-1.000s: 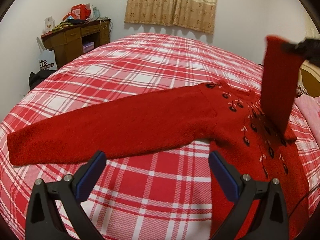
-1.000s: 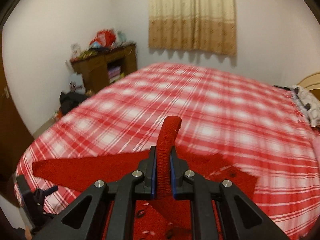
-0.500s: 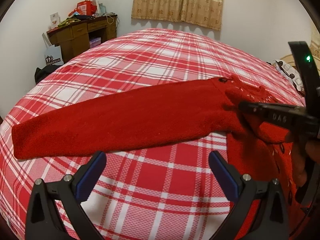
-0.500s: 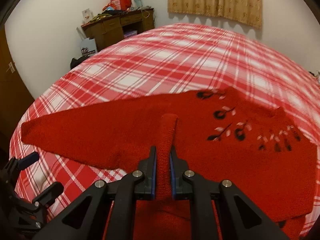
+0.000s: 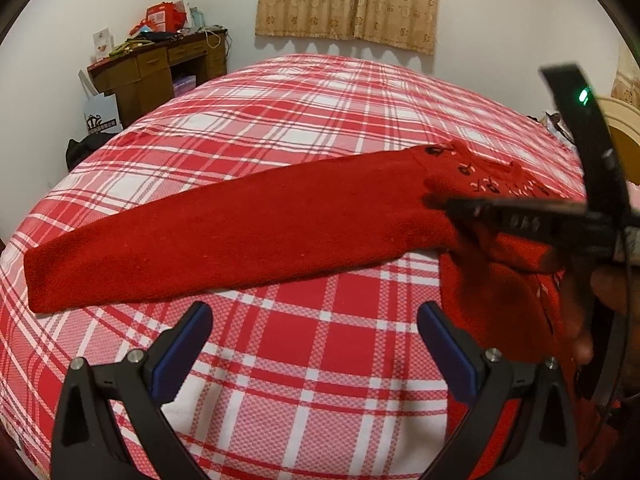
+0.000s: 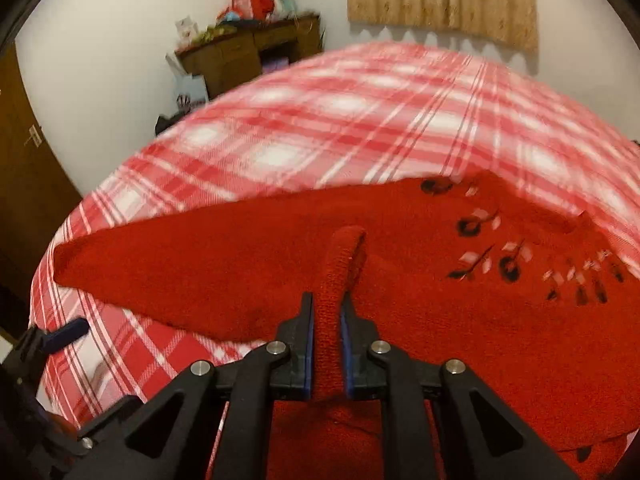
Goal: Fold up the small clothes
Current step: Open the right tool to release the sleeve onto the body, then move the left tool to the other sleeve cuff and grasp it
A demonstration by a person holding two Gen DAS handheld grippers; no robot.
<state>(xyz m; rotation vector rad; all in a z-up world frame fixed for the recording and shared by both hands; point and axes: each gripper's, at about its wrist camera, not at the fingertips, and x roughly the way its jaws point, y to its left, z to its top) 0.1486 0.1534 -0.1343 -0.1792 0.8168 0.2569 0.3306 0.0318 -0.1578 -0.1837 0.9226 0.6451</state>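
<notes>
step: right gripper (image 6: 326, 320) is clenching the cuff of the near sleeve (image 6: 340, 264), carrying it over the sweater (image 6: 460, 340); lay it flat across the chest, release late | left gripper (image 5: 312, 344) is hovering wide open, empty, beside the sweater | look: red knit, dark embroidered yoke, far sleeve (image 5: 224, 236) lying outstretched on the plaid bed (image 5: 320, 128)

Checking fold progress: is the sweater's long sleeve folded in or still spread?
Spread: the long sleeve lies flat, stretched straight across the plaid bed, away from the sweater body.
</notes>
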